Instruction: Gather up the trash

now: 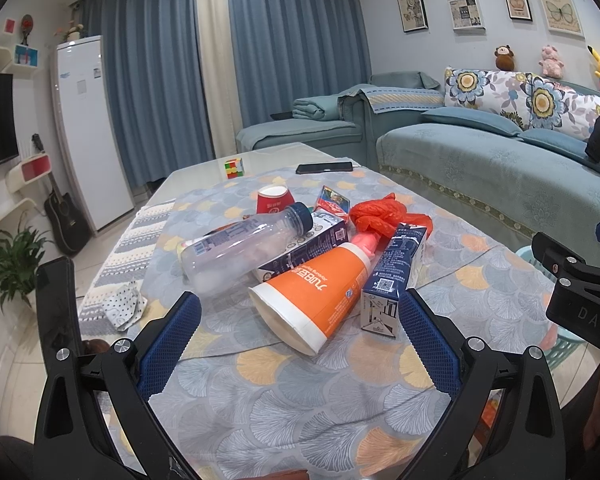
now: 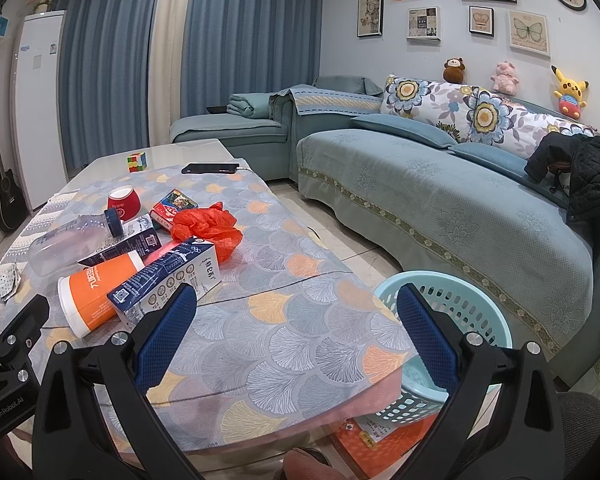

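Both tongs, left (image 1: 300, 316) and right (image 2: 296, 312), gaped empty; next, grasping the orange-and-white paper cup (image 1: 308, 300) for the pale-blue plastic basket (image 2: 452, 292).

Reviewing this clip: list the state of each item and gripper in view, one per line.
left gripper: open, empty
right gripper: open, empty
clear bottle: capped, lying on its side
orange cup: tipped over
red paper cup: lying on its side
milk carton: lying down
red plastic bag: crumpled
basket: upright on the floor

Both wrist views face the sofa (image 1: 480, 168) — sharing the littered table (image 2: 300, 320).
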Motion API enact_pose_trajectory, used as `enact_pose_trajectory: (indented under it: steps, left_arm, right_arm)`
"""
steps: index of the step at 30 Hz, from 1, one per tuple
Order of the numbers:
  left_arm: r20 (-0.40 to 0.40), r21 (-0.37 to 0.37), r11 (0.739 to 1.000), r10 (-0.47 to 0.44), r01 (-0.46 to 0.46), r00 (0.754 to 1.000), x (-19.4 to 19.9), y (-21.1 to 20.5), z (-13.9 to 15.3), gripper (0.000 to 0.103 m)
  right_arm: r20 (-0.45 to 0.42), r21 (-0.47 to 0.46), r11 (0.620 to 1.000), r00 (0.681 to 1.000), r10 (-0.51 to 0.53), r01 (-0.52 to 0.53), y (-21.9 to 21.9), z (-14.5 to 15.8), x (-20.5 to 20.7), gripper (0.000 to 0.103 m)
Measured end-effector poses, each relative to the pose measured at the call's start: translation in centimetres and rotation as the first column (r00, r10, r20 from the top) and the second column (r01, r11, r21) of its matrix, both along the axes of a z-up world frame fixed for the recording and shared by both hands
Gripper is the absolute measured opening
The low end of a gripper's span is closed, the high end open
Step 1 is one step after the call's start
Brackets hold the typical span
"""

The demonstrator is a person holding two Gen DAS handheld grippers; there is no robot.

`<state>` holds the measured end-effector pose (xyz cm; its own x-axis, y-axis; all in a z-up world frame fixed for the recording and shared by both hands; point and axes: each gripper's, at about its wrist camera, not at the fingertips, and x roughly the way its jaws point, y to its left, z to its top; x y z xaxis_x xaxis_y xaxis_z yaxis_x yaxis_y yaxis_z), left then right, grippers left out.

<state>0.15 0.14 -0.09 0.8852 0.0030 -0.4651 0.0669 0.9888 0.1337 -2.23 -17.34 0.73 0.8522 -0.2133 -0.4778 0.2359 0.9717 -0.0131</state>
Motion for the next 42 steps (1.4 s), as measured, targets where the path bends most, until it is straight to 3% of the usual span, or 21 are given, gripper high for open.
enact_pose_trajectory:
  steps: [22,28,30,37,42]
  left_arm:
    - [-0.018,-0.004,1.000,0.013,-0.013,1.000,0.4,0.3,-0.4,0.096]
    - [-0.052,-0.116,0.993,0.012,-0.018,0.999,2.2,3.3,-0.7,0.096]
    - [-0.082,-0.145,0.989,0.014,-0.025,0.997,3.2,4.2,-0.9,0.096]
    - [-0.270,-0.080,0.996,0.014,-0.037,0.963,7.6,4.4,-4.2,0.096]
    - [-0.377,-0.252,0.967,-0.062,-0.038,0.924,9.4,5.3,-6.1,0.095]
  right_arm:
    - [-0.002,0.002,1.000,1.000,-0.001,0.001,0.1,0.4,0.1,0.095]
    - [-0.014,0.023,1.000,1.000,-0.010,0.010,-1.0,-0.8,0.2,0.095]
    - [-0.020,0.042,0.999,1.000,-0.005,0.005,-1.2,-0.1,0.1,0.095]
    - [-0.036,0.086,0.996,0.999,0.009,-0.006,-1.7,-0.1,0.2,0.095]
    - [-0.028,0.108,0.994,1.000,0.003,0.000,-2.3,0.2,0.2,0.095]
